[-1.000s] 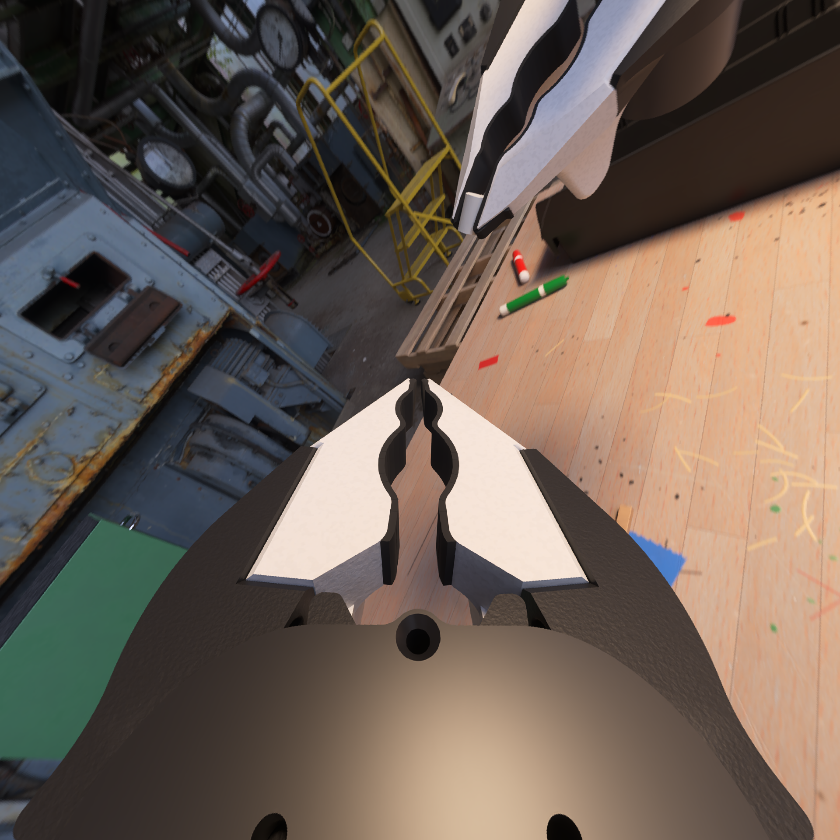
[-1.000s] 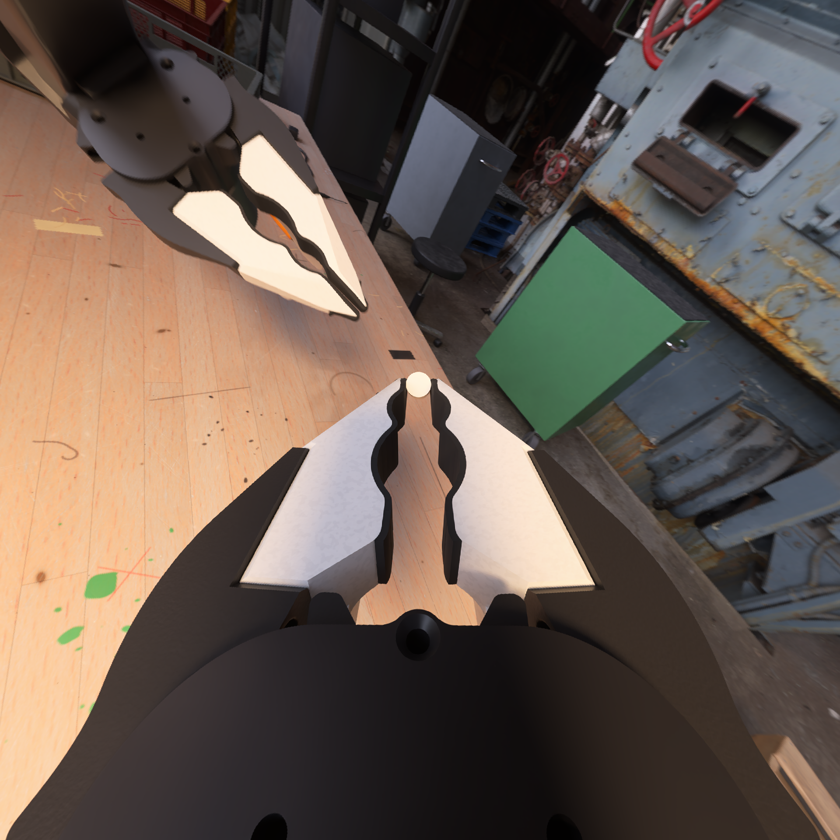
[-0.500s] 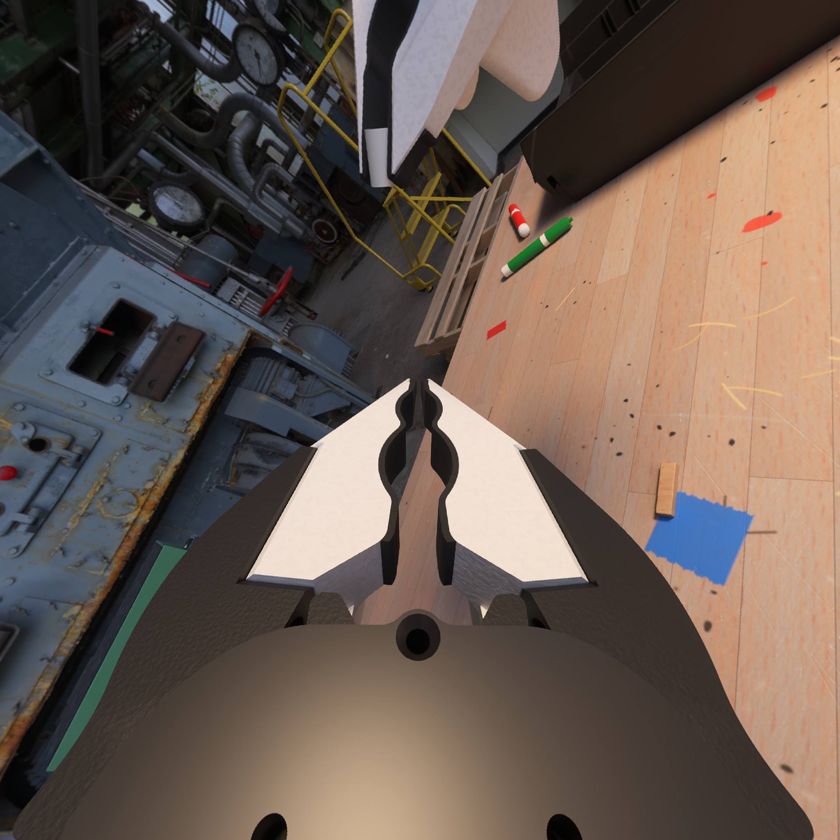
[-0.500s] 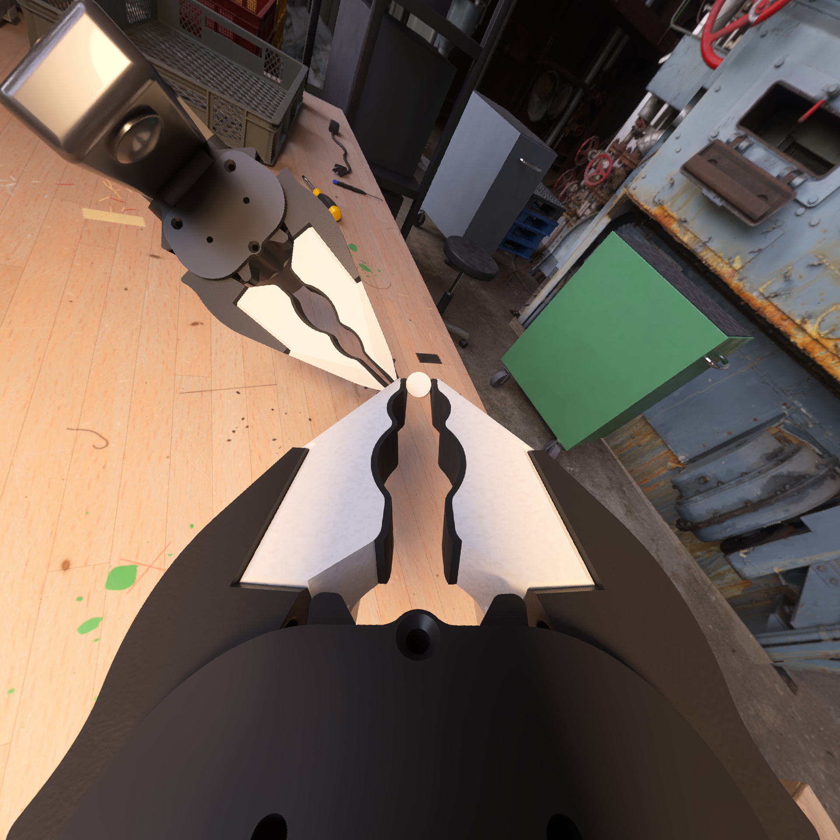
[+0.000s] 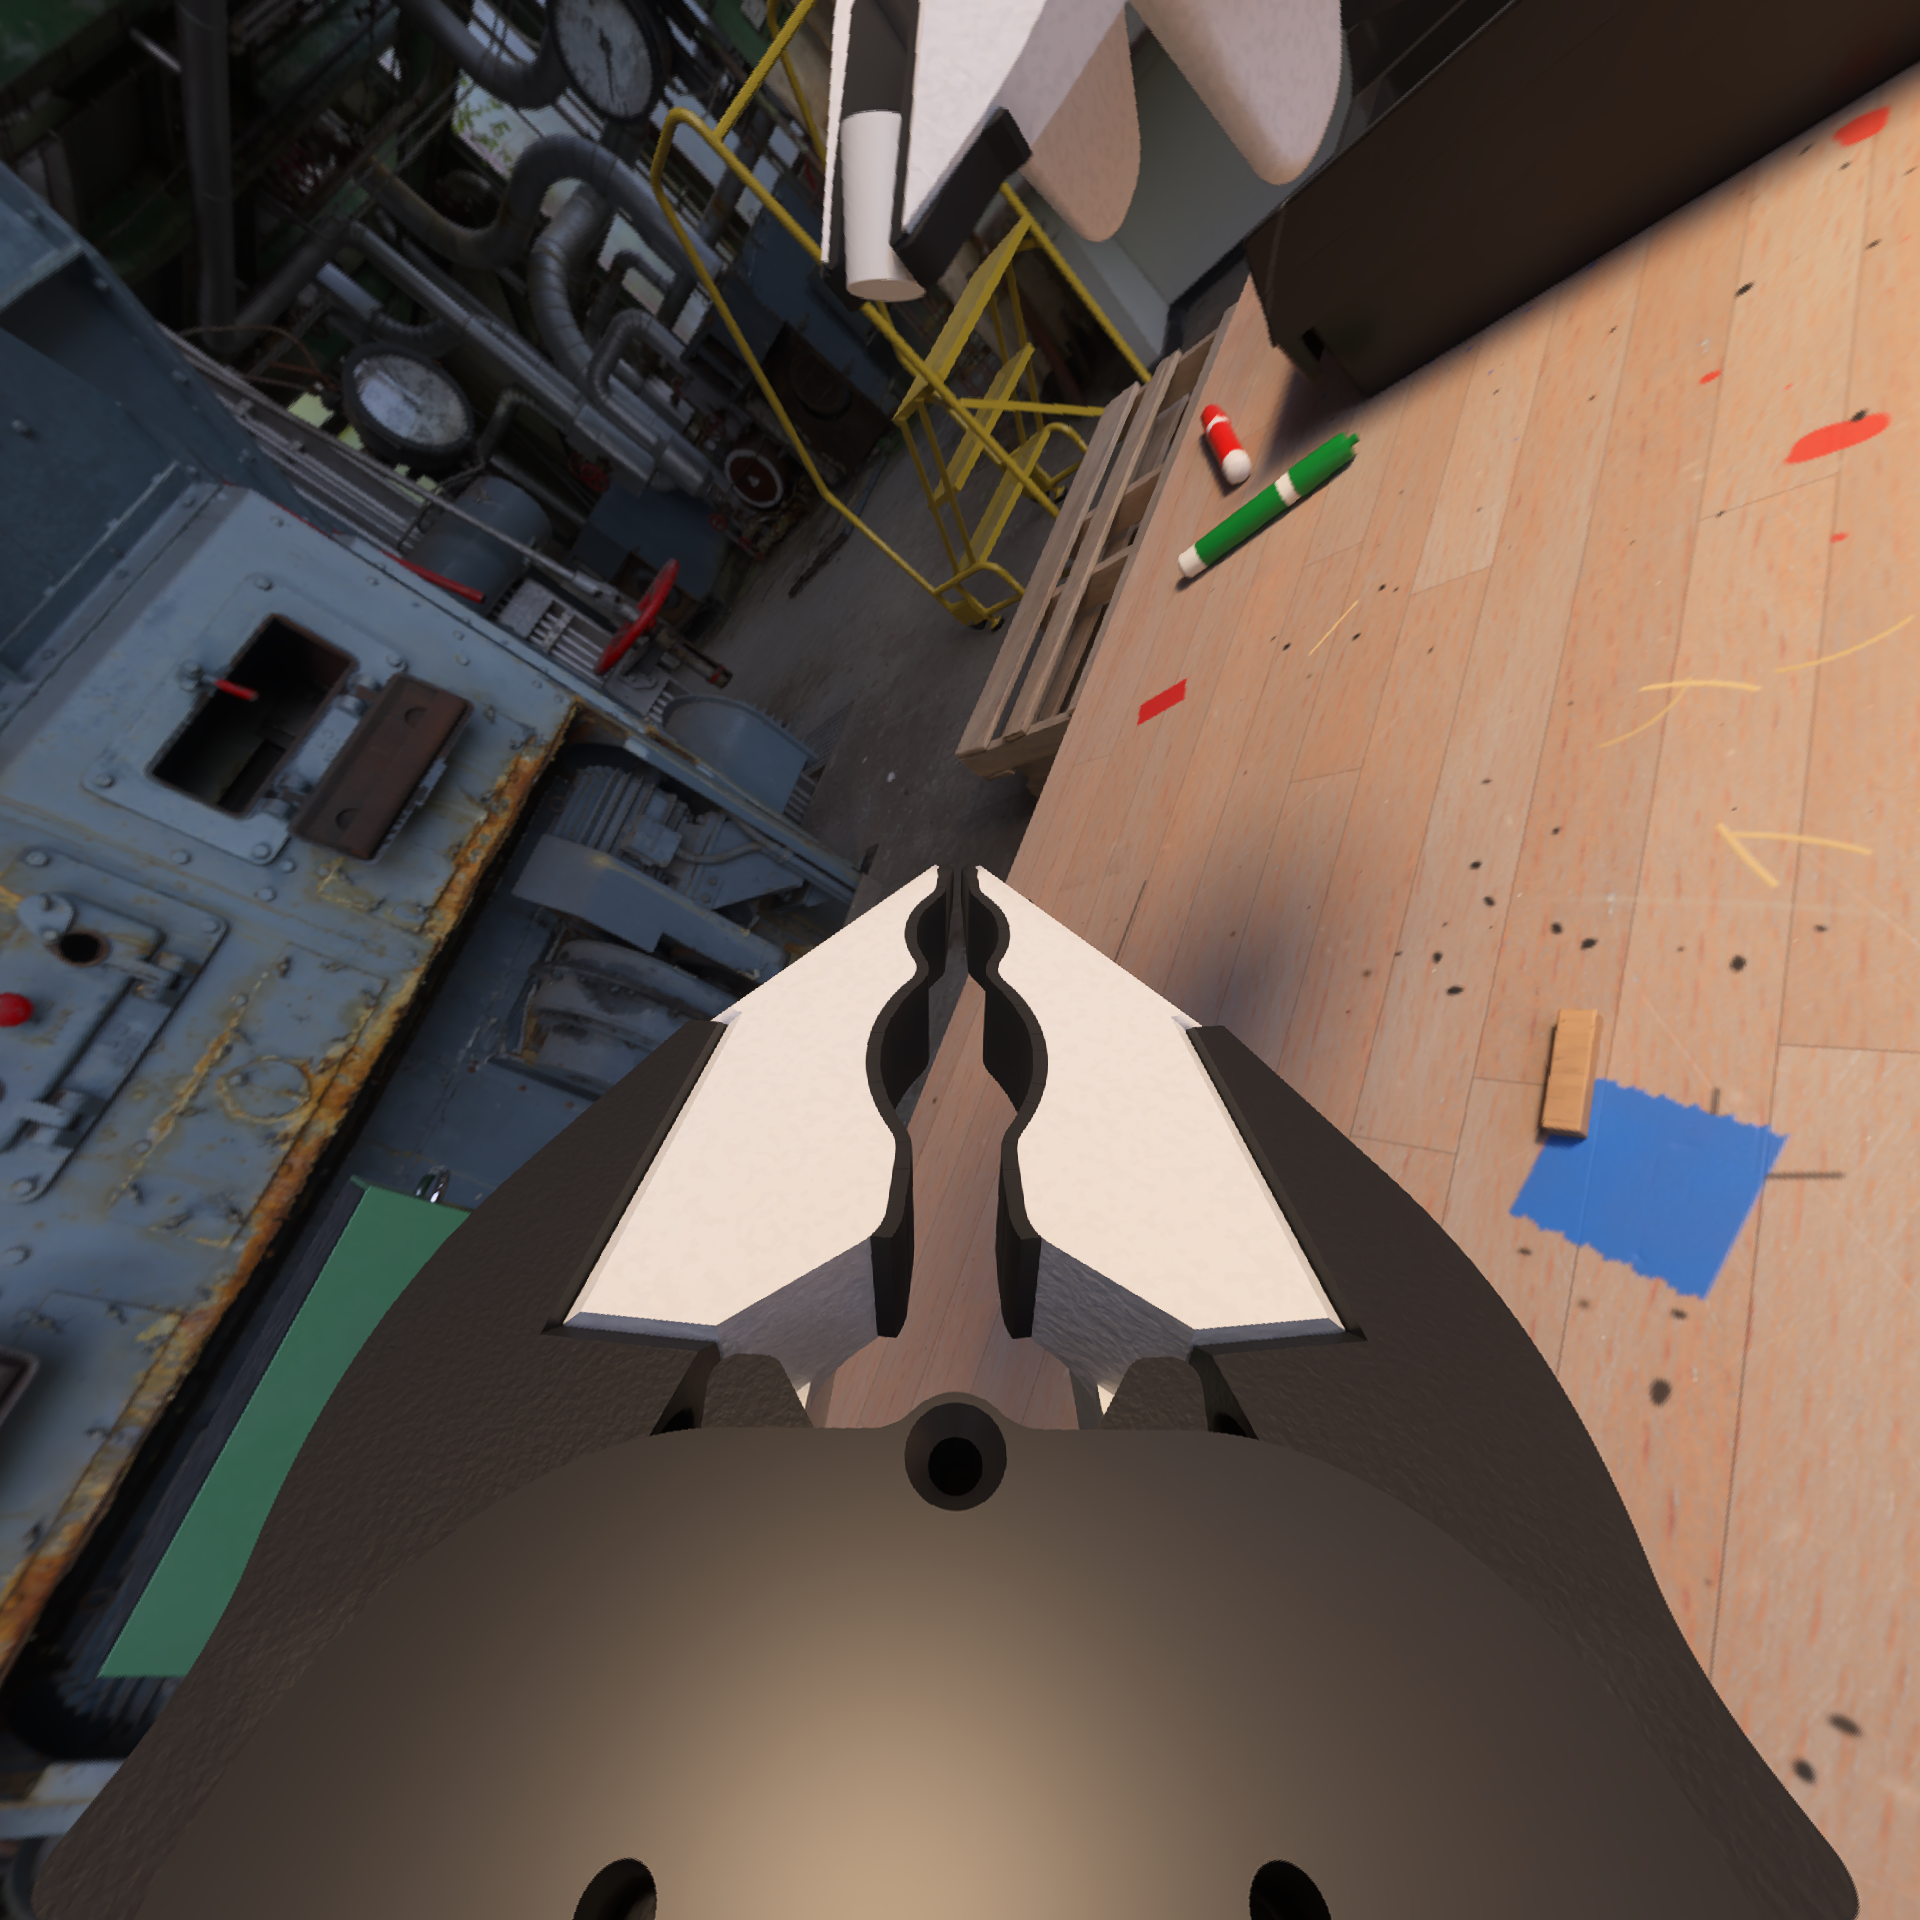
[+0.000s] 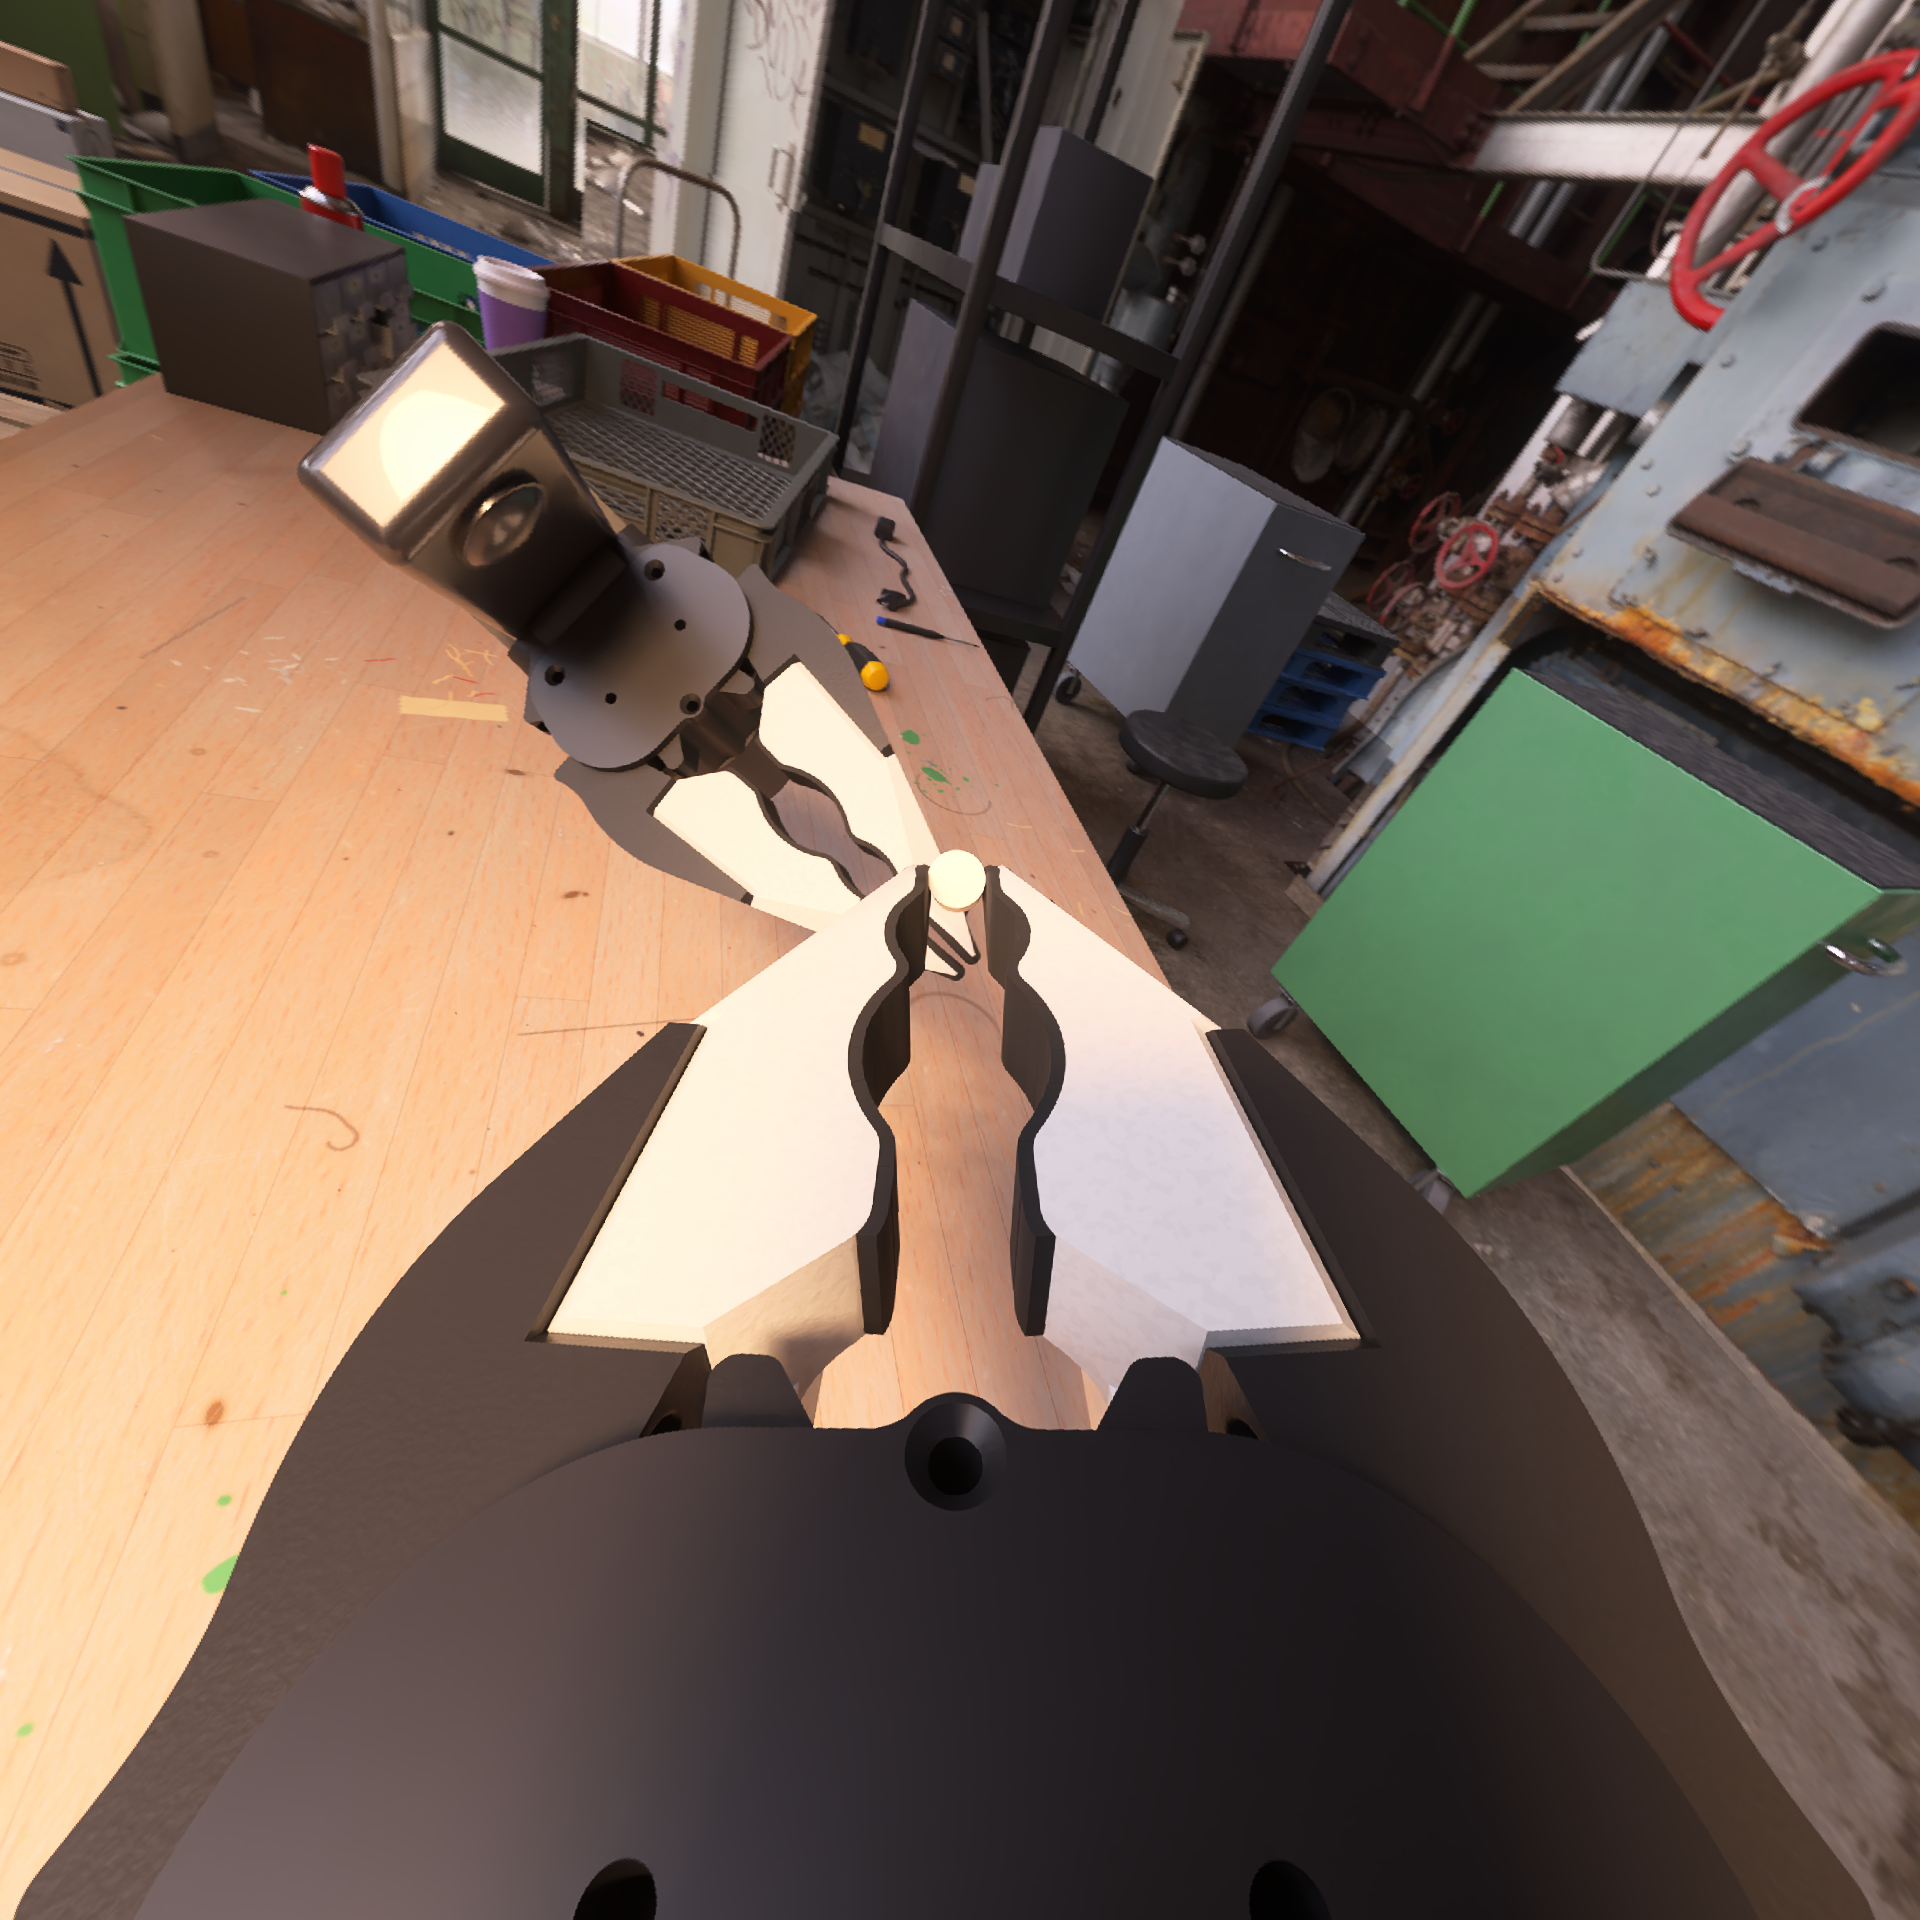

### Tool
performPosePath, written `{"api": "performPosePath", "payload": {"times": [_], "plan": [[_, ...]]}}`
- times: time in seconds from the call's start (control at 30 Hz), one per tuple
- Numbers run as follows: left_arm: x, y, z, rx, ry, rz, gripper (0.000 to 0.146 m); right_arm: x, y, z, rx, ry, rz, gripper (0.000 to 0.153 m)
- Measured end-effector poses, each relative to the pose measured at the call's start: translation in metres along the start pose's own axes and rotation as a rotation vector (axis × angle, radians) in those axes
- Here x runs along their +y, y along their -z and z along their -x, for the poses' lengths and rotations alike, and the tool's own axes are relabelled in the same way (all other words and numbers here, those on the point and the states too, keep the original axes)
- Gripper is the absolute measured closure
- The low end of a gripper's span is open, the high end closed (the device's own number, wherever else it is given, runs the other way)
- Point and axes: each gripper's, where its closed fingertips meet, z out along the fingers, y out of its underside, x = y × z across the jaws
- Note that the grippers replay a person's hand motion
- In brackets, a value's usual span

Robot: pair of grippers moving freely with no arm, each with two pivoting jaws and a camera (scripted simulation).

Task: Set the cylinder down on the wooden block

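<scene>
Right gripper: pinching the cylinder at the very fingertips, pale round end face turned toward the camera, held above the bench near its edge. Left gripper: pressed together on nothing, tips nearly touching, hovering over the same edge just beyond.

Carry step, by the look of it: cylinder aloft, not yet over its target. In the left wrist view, seen from the side as a short white post in the far gripper's tips, high at the top of frame. Wooden block lying flat on the boards, touching a corner of the blue patch, well apart from the cylinder.

Next move, likely: a traverse across to the block, cylinder kept upright, then a gentle lowering onto a small top face; little margin, so a square release needed.

Farther off: green marker, red-and-white marker, grey crate. Writing: only an arrow mark on a cardboard box; gauge dials too small to read.
</scene>
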Motion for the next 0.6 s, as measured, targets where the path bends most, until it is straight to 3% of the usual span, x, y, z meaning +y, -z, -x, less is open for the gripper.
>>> {"api": "performPosePath", "payload": {"times": [0.13, 0.33, 0.6], "plan": [[0.004, 0.005, 0.005, -0.012, -0.014, 0.020, 0.145, 0.003, -0.018, 0.007, -0.051, 0.012, 0.000, 0.143], [0.000, 0.008, 0.005, -0.010, -0.050, -0.006, 0.145, 0.031, -0.037, 0.001, 0.009, 0.072, 0.156, 0.143], [-0.007, 0.011, 0.007, -0.044, -0.095, -0.026, 0.145, 0.039, -0.044, 0.002, -0.026, 0.054, 0.152, 0.143]]}}
